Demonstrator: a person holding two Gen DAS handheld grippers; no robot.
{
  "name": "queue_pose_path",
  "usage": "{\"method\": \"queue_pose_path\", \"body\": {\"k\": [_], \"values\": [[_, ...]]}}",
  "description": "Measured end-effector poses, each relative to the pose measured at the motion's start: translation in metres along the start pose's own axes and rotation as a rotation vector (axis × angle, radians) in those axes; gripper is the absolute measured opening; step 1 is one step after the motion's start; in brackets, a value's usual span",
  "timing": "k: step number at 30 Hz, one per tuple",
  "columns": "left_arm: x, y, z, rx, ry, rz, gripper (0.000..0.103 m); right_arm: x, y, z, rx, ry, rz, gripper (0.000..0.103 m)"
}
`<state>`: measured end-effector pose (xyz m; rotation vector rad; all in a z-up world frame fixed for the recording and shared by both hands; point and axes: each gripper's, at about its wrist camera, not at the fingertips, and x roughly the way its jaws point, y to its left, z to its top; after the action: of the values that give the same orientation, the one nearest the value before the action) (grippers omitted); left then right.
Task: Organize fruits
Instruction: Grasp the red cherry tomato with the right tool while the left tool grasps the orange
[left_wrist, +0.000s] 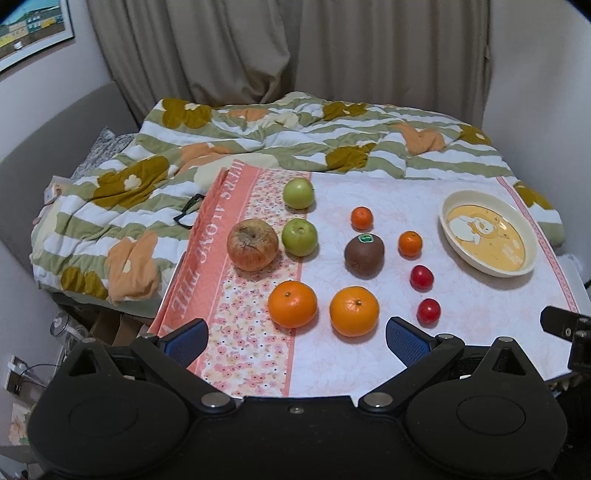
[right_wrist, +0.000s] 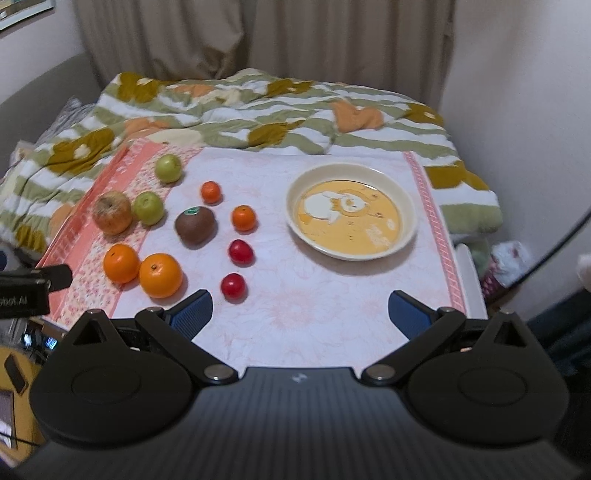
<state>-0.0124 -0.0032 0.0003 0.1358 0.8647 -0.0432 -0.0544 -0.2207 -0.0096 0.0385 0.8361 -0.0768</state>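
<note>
Seen from the left wrist camera, the left tongs hang low over the near edge of the tabletop, level and pointed straight ahead, their blue pads spread wide and gripping nothing. Farthest left on the pink floral cloth sits a blotchy reddish apple, with one green apple touching its right side and another green apple farther back. Two large oranges lie nearest the left tongs, side by side but apart. Right of them come a brown kiwi with a sticker, two small mandarins and two red cherry tomatoes in a loose column. A cream plate with a yellow cartoon centre stands well apart at the far right, with no fruit on it.

In the right wrist view, the right tongs also hover level at the near edge, fingers released and wide apart, facing the plate ahead. A striped flowered quilt is rumpled behind the tabletop.
</note>
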Motion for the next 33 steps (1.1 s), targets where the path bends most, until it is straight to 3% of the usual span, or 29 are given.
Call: {"method": "queue_pose_path", "body": {"k": [4,9,22,33], "values": [[0.01,0.002,-0.003,0.007,-0.025,0.043,0.103,0.016,0.003,-0.001,-0.027,-0.003,0.074,0.103],[0.031,0.015,-0.003,0.043,-0.046,0.04,0.103,0.036,0.013,-0.001,-0.048,0.004,0.107,0.103],[0.123,0.041,-0.005,0.236,0.017,-0.124,0.102,0.105,0.048,-0.017,-0.078,0.056,0.114,0.103],[0.172,0.04,-0.004,0.385,0.055,-0.265,0.084,0.144,0.068,-0.023,-0.074,0.073,0.056,0.102]]}}
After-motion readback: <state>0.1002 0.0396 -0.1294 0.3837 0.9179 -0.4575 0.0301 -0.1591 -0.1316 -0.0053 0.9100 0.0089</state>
